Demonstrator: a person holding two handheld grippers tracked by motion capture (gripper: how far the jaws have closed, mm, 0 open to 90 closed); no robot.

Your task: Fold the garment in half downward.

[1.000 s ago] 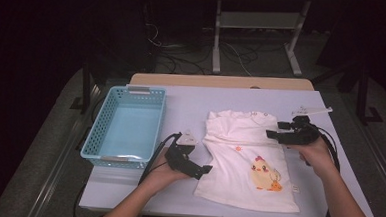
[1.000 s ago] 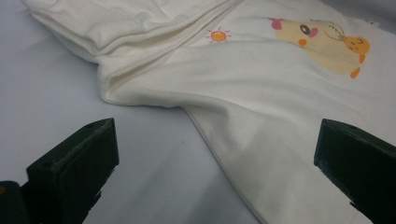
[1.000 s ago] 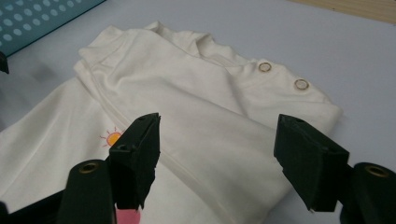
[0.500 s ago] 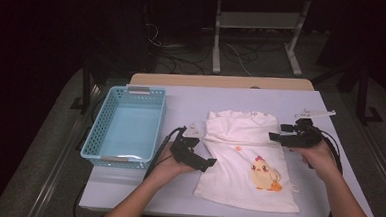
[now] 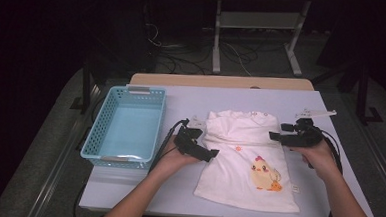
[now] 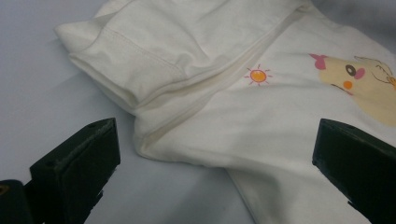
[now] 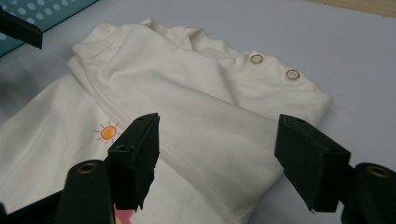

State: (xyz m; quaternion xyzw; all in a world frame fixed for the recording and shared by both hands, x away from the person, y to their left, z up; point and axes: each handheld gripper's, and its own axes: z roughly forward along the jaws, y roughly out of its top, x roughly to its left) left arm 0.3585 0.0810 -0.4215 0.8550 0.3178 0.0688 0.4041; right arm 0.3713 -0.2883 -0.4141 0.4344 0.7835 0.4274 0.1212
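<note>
Overhead, both claws (image 5: 213,152) (image 5: 274,136) gape empty beside the shirt (image 5: 248,166) on a pale table (image 5: 191,101); dark room.

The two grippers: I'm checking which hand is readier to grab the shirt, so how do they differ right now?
The left gripper sits at the shirt's left edge, its open jaws straddling the edge below the folded sleeve. The right gripper sits at the shirt's right edge, its open jaws straddling the other folded sleeve near the snap buttons. The left points right, the right points left. Both are open and hold nothing.
</note>
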